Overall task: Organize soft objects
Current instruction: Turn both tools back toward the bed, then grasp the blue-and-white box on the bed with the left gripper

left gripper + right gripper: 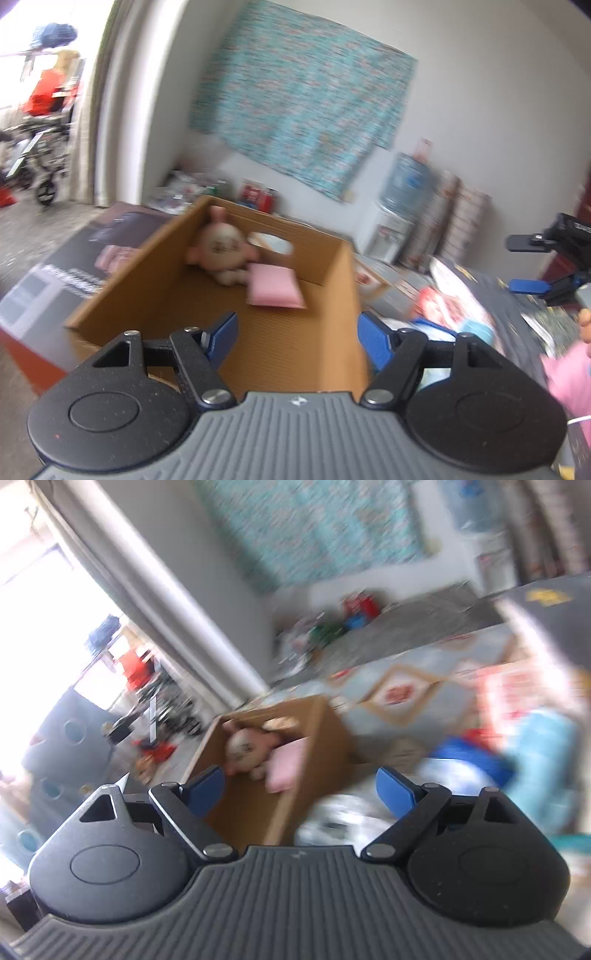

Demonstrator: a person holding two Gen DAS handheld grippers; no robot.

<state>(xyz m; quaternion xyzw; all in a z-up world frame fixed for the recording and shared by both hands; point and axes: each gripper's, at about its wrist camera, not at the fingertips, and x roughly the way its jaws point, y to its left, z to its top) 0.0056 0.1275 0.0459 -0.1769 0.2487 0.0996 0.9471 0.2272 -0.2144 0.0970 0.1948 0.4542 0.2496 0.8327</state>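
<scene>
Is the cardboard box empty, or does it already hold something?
Not empty: the cardboard box holds a plush toy and a pink pillow at its far end.

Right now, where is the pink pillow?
Inside the cardboard box, toward its far end, the pink pillow lies against the plush bunny; both wrist views show it.

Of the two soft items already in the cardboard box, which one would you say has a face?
The round beige plush toy against the far wall; the pink cushion beside it is plain and flat.
</scene>
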